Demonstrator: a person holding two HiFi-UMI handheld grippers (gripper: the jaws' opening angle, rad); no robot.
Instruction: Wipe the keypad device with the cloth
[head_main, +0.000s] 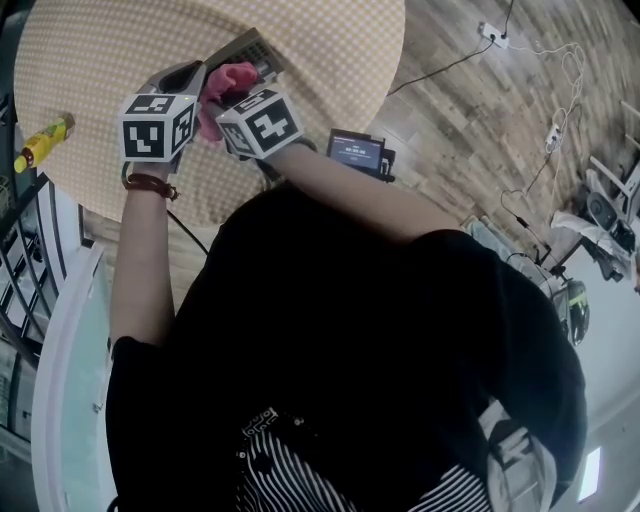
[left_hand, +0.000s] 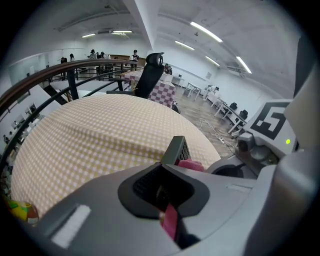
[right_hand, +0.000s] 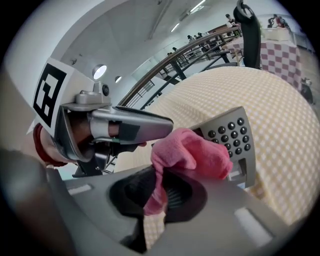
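Pink cloth (right_hand: 190, 152) on the keypad device (right_hand: 235, 135), both claws loaded.
Your left claw (left_hand: 167, 192) is clamped on one edge of the keypad device and holds it tilted over the checked worktop (head_main: 330, 60). Your right claw (right_hand: 162, 195) is closed on the cloth, whose bunched end sits against the device's face just beside the dark keys.

Head view looks steeply down; 2 gripper views (close, along jaws) share the checked table (left_hand: 100, 130).
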